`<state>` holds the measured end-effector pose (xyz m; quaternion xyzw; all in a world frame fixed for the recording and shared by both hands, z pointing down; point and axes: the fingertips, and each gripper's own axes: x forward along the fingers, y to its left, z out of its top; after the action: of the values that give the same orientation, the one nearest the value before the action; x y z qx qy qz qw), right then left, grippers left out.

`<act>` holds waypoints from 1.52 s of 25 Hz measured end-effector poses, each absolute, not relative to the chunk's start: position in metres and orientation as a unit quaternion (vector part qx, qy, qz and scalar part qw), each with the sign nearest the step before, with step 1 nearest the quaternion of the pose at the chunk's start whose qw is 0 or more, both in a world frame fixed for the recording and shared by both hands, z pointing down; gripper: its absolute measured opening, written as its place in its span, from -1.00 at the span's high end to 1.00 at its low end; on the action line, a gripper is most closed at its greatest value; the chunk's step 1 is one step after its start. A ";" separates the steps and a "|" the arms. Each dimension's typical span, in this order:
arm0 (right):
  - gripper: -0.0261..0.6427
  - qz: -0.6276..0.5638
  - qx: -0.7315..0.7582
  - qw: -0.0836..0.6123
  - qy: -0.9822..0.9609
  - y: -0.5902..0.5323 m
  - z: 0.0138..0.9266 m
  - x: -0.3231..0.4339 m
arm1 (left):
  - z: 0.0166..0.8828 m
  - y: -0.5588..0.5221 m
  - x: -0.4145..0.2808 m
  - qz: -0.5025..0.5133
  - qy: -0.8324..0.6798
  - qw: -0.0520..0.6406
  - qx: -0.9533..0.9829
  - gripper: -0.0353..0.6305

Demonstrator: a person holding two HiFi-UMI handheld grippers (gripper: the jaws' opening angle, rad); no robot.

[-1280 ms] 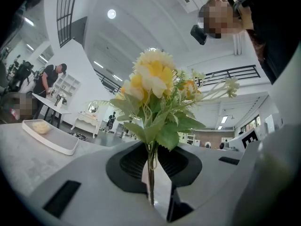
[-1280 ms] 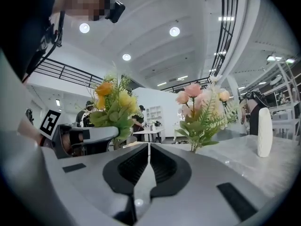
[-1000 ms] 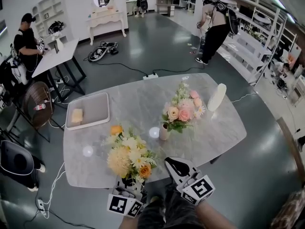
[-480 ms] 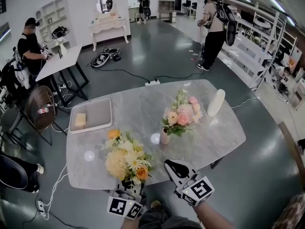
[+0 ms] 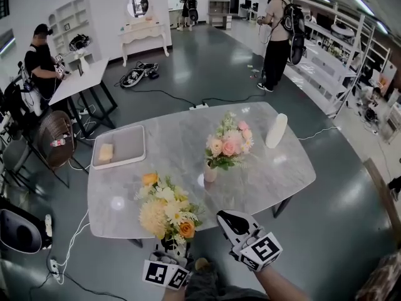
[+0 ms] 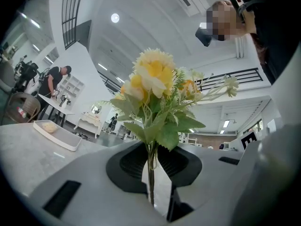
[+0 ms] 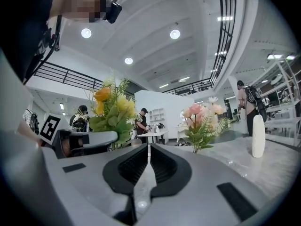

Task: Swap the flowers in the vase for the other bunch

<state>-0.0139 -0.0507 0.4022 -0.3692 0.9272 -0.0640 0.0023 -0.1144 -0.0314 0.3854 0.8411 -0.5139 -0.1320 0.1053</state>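
Table [image 5: 276, 174]: sits slightly farther off in the head view than a second ago; nothing on it has shifted.
Tray [image 5: 125, 144]: at 10 o'clock from the table's centre, untouched.
Yellow bunch [image 5: 166, 207]: upright at 7 o'clock of the vase, over the near edge, stems clamped in the left gripper [image 6: 153, 157].
Pink bunch [image 5: 227, 143]: still in the vase [image 5: 210, 173] at centre.
Right gripper [image 7: 148, 147]: jaws together, empty, at 5 o'clock of the vase.
Assessment: swap not begun; the pink bunch likely has to come out first.
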 end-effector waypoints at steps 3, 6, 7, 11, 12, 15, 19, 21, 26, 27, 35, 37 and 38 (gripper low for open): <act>0.83 -0.066 -0.371 0.005 0.926 -0.038 0.400 -0.006 | 0.387 -0.018 -0.107 -0.130 -0.516 0.109 0.840 0.66; 0.83 -0.068 -0.368 0.002 0.927 -0.024 0.401 0.000 | 0.390 -0.004 -0.100 -0.131 -0.517 0.113 0.838 0.66; 0.83 -0.068 -0.367 0.001 0.928 -0.019 0.402 0.002 | 0.390 0.001 -0.097 -0.131 -0.518 0.113 0.838 0.66; 0.83 -0.068 -0.364 0.001 0.929 -0.001 0.404 0.009 | 0.392 0.017 -0.088 -0.132 -0.517 0.113 0.838 0.66; 0.83 -0.068 -0.364 0.001 0.929 0.004 0.404 0.011 | 0.391 0.022 -0.086 -0.132 -0.517 0.112 0.838 0.66; 0.83 -0.067 -0.361 0.003 0.930 0.020 0.402 0.017 | 0.390 0.038 -0.078 -0.130 -0.517 0.111 0.839 0.66; 0.83 -0.067 -0.360 0.005 0.931 0.039 0.401 0.025 | 0.389 0.056 -0.070 -0.130 -0.517 0.110 0.839 0.66; 0.83 -0.065 -0.357 0.006 0.932 0.048 0.401 0.026 | 0.388 0.065 -0.069 -0.132 -0.518 0.108 0.838 0.66; 0.83 -0.062 -0.349 0.007 0.935 0.072 0.399 0.028 | 0.383 0.088 -0.063 -0.135 -0.517 0.102 0.839 0.66; 0.83 -0.061 -0.347 0.007 0.936 0.076 0.398 0.029 | 0.382 0.093 -0.061 -0.135 -0.517 0.101 0.839 0.66; 0.83 -0.053 -0.335 0.015 0.940 0.102 0.393 0.029 | 0.379 0.120 -0.060 -0.141 -0.523 0.096 0.835 0.66; 0.83 -0.055 -0.337 0.016 0.940 0.106 0.392 0.032 | 0.376 0.123 -0.059 -0.140 -0.523 0.094 0.836 0.66; 0.83 -0.056 -0.337 0.016 0.940 0.108 0.391 0.033 | 0.375 0.125 -0.058 -0.140 -0.522 0.093 0.836 0.66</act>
<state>0.0335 0.1081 0.3914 -0.3374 0.9396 -0.0560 0.0160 -0.0577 0.1251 0.3745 0.8360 -0.5223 -0.1399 0.0934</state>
